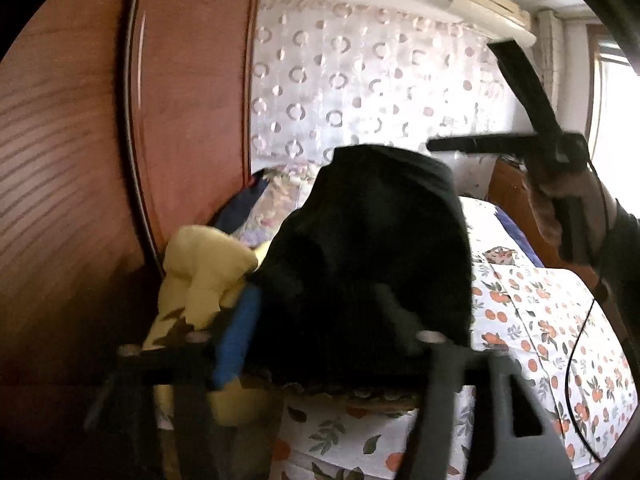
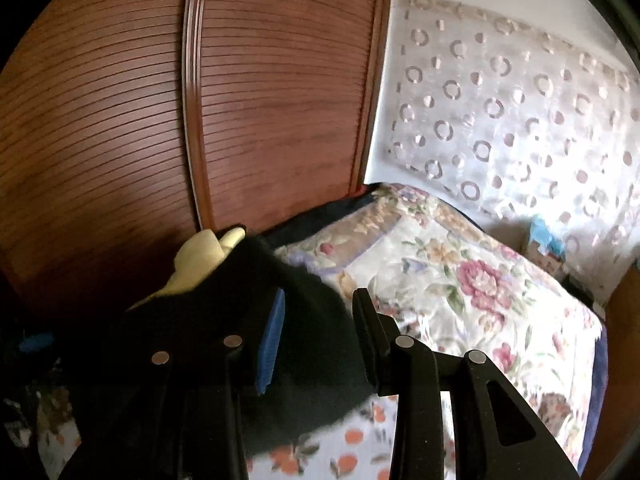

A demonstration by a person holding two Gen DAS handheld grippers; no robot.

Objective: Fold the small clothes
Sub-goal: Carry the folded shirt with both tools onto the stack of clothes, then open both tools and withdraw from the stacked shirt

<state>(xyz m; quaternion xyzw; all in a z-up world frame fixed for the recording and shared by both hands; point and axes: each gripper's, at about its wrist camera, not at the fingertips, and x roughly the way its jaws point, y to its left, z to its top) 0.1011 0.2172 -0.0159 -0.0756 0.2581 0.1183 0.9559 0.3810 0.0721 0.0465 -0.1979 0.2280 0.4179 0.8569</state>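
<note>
A black garment [image 1: 368, 240] is bunched up on the bed, partly over a pale yellow garment [image 1: 200, 268]. My left gripper [image 1: 316, 296] is open, its jaws wide apart, and the black cloth is heaped over and between them without being pinched. In the right wrist view the same black garment [image 2: 312, 360] lies between the blue pad [image 2: 272, 344] and the black finger [image 2: 364, 328] of my right gripper [image 2: 318, 320], which is open with a clear gap. The yellow garment [image 2: 200, 264] peeks out behind it. A gloved hand [image 1: 572, 216] holds the right tool's dark bars [image 1: 532, 96].
The bed carries an orange-fruit print sheet [image 1: 540, 340] and a floral quilt [image 2: 460, 280]. A brown louvred wardrobe door [image 2: 260, 100] stands close on the left. A circle-patterned curtain [image 1: 360, 80] hangs behind. A thin black cable [image 1: 576, 360] runs down at the right.
</note>
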